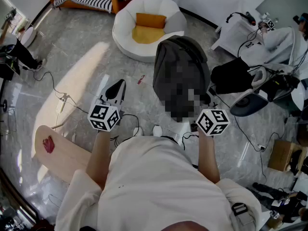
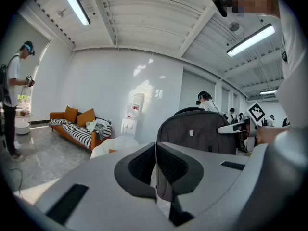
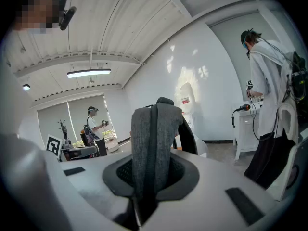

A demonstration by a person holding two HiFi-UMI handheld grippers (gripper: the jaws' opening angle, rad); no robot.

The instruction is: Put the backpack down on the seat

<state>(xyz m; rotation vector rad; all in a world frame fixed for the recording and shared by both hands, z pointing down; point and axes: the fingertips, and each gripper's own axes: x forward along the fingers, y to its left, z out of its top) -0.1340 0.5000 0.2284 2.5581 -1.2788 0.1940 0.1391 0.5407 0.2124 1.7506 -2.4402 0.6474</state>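
My right claw [image 3: 151,173] clamps the dark grey fabric backpack [image 1: 180,52], centre frame, below the white round seat [image 1: 124,22]. My left claw [image 2: 155,170] sits closed.

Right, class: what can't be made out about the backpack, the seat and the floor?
- Lower half of the backpack: head view, mosaic patch over it.
- The white seat: right gripper view, mostly behind the backpack.
- A small red thing on the floor: head view, too small to name.

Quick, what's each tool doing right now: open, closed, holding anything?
Left tool: closed, nothing in it.
Right tool: closed on the backpack.
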